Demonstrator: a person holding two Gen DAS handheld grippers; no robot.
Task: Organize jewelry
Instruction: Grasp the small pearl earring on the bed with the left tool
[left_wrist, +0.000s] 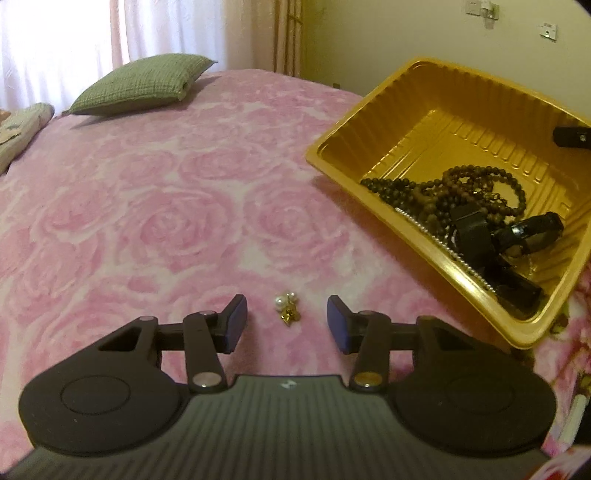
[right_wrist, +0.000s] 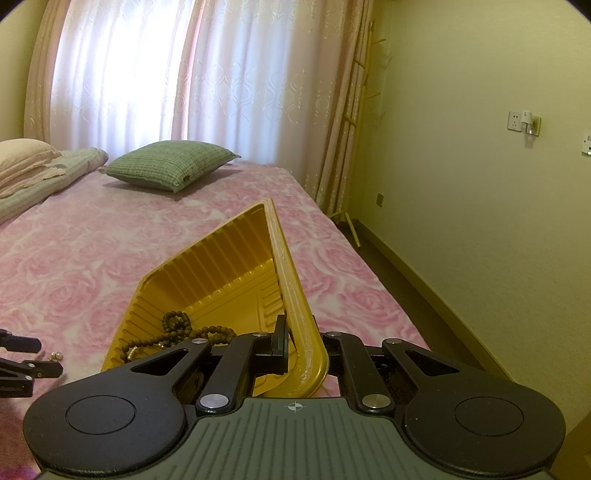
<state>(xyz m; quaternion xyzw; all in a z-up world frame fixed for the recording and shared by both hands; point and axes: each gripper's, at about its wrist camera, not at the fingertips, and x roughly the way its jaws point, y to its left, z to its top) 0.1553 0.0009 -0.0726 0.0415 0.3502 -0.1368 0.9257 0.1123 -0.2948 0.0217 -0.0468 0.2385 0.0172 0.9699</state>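
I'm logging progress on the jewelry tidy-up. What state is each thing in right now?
Left gripper: open, jaws either side of the brooch, not touching it.
Pearl brooch: lying loose on the pink bedspread, outside the tray.
Gold tray: tilted, its rim pinched by the right gripper.
Bead necklaces: piled inside the tray.
Black watch: inside the tray.

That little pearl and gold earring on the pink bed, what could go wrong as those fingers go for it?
1. The small pearl-and-gold earring lies on the soft pink rose blanket; the left gripper, open around it, might pinch fabric or push it into the pile.
2. The right gripper clamps the rim of the gold ribbed plastic tray, holding it tilted; the brown bead necklaces and black watch may slide or spill.
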